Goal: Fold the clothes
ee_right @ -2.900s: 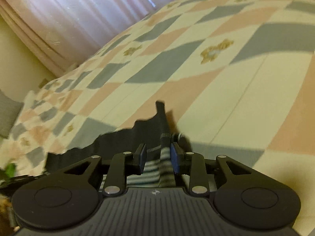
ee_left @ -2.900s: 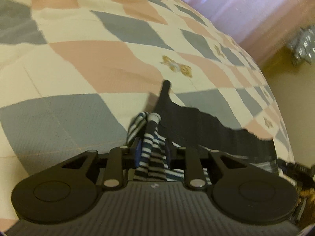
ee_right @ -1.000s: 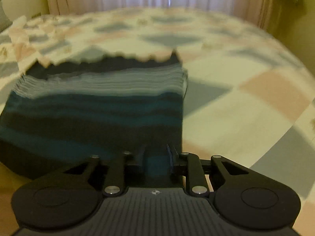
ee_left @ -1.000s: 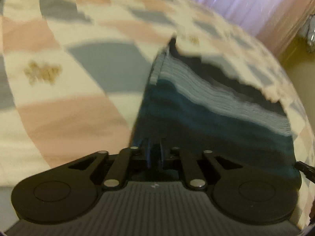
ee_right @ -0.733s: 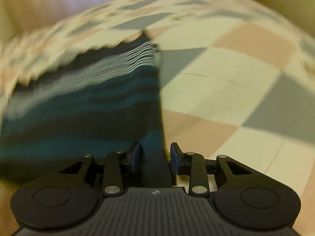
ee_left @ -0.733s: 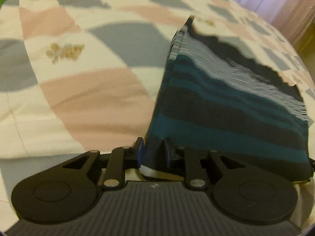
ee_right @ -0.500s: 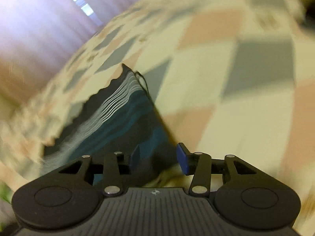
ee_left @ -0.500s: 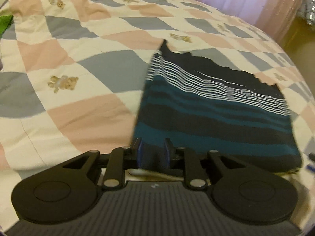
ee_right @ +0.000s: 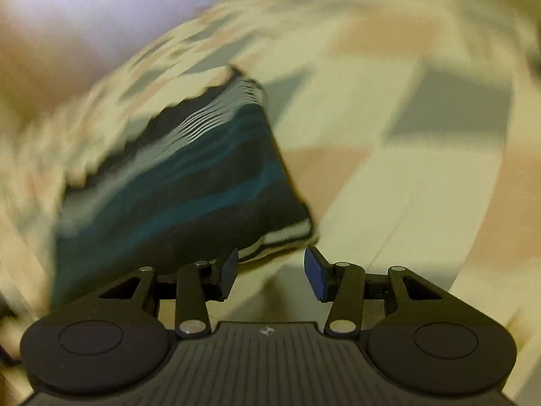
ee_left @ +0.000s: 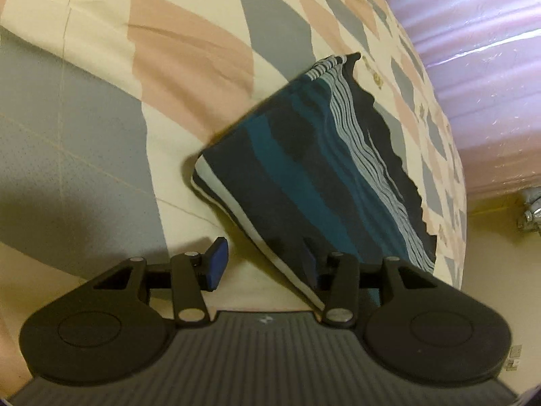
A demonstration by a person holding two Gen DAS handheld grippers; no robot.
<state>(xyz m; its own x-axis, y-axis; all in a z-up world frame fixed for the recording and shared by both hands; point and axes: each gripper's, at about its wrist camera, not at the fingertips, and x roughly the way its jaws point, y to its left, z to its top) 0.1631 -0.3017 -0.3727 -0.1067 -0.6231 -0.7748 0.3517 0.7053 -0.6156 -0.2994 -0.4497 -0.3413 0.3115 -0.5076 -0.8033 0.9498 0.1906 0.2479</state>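
- Lying folded on the checked bedspread (ee_left: 189, 67), the striped garment (ee_left: 321, 169) sits just ahead of the left gripper (ee_left: 263, 265); jaws opening, its near edge between them, unpinched.
- Right wrist view, blurred: right gripper (ee_right: 270, 272) jaws opening, garment (ee_right: 189, 182) corner just ahead of the gap.

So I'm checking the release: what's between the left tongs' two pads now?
Mostly bare quilt. In the left wrist view the opening left tongs grip nothing; the folded shirt only edges in by the right-hand pad.
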